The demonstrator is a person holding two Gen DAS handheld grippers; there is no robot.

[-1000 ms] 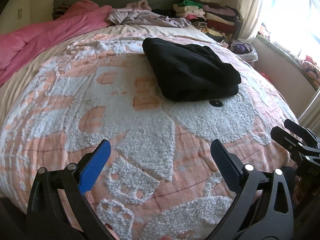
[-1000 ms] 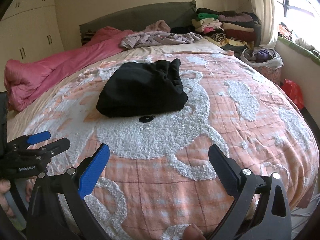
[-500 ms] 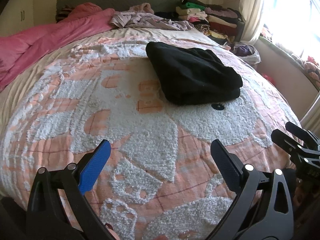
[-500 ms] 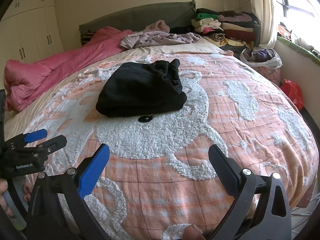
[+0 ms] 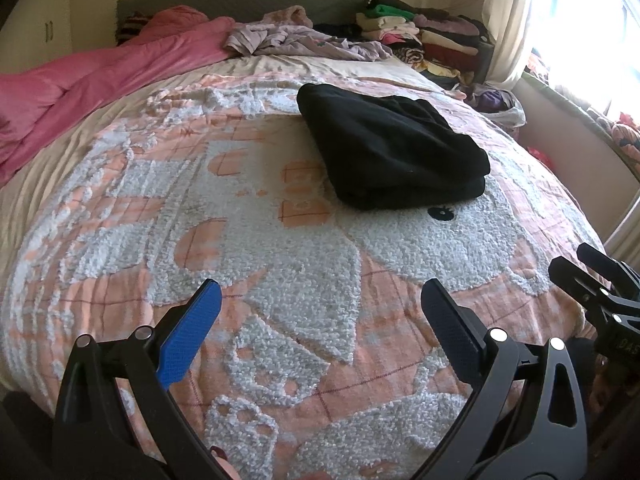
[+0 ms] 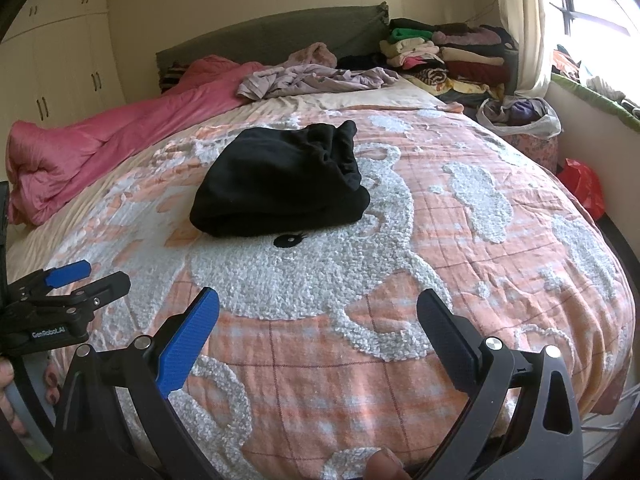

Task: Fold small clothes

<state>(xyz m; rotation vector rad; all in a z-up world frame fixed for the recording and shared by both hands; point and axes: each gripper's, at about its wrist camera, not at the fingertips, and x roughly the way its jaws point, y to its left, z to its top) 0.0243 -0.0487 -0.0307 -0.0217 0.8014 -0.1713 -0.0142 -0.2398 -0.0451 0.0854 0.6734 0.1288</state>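
Black folded fleece garment [image 5: 390, 148] lies mid-bed on the pink tufted bedspread [image 5: 248, 264], beyond both empty, wide-open tongs [image 5: 320, 312] [image 6: 318, 316]; a one-layer pinch could undo its folds.

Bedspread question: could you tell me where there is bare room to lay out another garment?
Free: the bedspread between the folded black garment and both grippers, and right of it. Crowded: the headboard end, with pink duvet, lilac clothes, stacked clothes.

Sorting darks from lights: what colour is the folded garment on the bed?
Black garment, clearest in the right wrist view.
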